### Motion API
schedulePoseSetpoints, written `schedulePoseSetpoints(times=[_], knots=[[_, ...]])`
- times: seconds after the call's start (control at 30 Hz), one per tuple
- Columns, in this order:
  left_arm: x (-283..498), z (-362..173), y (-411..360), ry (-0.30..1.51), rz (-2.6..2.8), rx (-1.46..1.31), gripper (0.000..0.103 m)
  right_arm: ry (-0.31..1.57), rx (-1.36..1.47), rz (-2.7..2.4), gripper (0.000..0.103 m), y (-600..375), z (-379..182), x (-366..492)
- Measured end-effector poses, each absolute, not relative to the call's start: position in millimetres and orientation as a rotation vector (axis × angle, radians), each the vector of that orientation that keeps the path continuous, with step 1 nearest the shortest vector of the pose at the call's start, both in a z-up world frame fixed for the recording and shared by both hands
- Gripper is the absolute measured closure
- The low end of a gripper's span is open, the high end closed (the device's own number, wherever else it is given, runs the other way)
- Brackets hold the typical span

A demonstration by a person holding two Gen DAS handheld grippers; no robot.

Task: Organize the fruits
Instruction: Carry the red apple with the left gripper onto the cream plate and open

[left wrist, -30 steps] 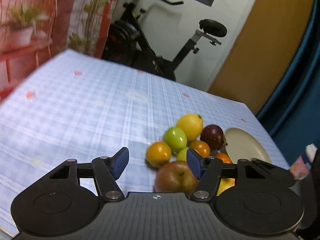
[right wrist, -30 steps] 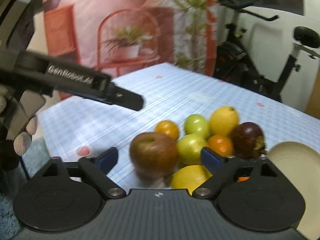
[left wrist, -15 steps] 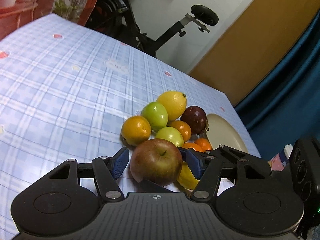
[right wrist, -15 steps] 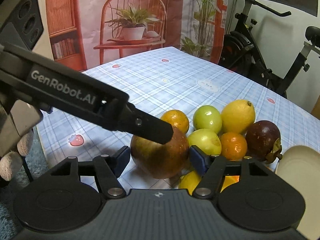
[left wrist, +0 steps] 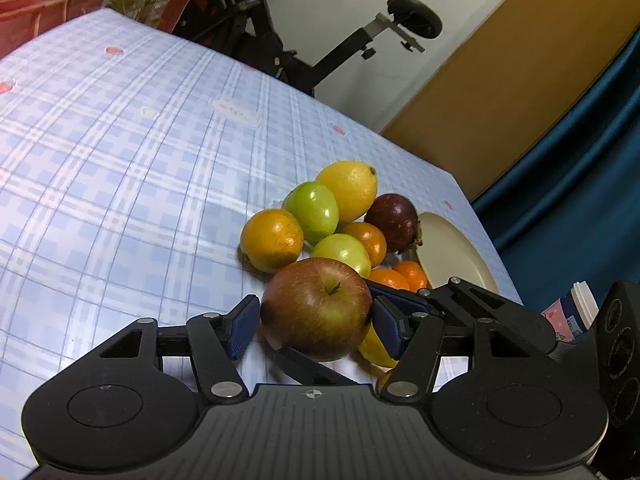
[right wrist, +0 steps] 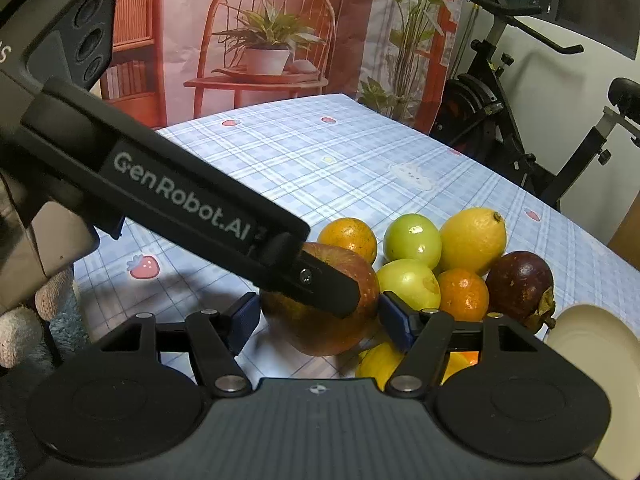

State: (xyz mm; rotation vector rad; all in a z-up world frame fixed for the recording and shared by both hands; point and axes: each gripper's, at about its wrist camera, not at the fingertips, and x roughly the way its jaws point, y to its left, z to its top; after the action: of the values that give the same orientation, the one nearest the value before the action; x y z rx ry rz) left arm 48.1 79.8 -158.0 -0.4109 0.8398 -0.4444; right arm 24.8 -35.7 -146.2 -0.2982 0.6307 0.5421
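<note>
A: Item 1, apple (left wrist: 316,308). Where was it found?

B: It was recorded at the near edge of the fruit pile, on the cloth (left wrist: 120,160), just beside an orange (left wrist: 272,240) and well short of the plate (left wrist: 452,248). It was seen between the pads of the left gripper (left wrist: 316,326), which were closed against its 2 sides. The right gripper (right wrist: 318,320) was clamped on it too, from a crossing angle.

A: How should the step be handled?

B: 1 grip would be judged enough. It is advised that 1 gripper be released before any lift, so the fruit is not twisted between 2 holds. The pads are best kept at the widest girth, since a round waxy skin may slip.

A: Materials?

B: Apple: smooth, red-green, stemmed, dimpled on top. Lemon (left wrist: 348,190): oval, pebbled. 2 green fruits (left wrist: 314,210): glossy, round. Dark purple fruit (left wrist: 392,216): matt, hard-looking. Plate: cream, glazed, shallow. Cloth: blue check.
</note>
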Motion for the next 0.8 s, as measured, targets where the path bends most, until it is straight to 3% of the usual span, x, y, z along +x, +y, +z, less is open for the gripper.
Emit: schedulePoseSetpoints(times=[0.4, 0.8], knots=[[53, -102, 31, 0.683, -0.521, -0.219, 0.038, 0.461, -0.165, 0.476, 0.036, -78, -111, 10], [103, -101, -74, 0.725, -0.666, -0.065, 0.038, 0.409, -0.065, 0.284, 0.036, -161, -107, 16]])
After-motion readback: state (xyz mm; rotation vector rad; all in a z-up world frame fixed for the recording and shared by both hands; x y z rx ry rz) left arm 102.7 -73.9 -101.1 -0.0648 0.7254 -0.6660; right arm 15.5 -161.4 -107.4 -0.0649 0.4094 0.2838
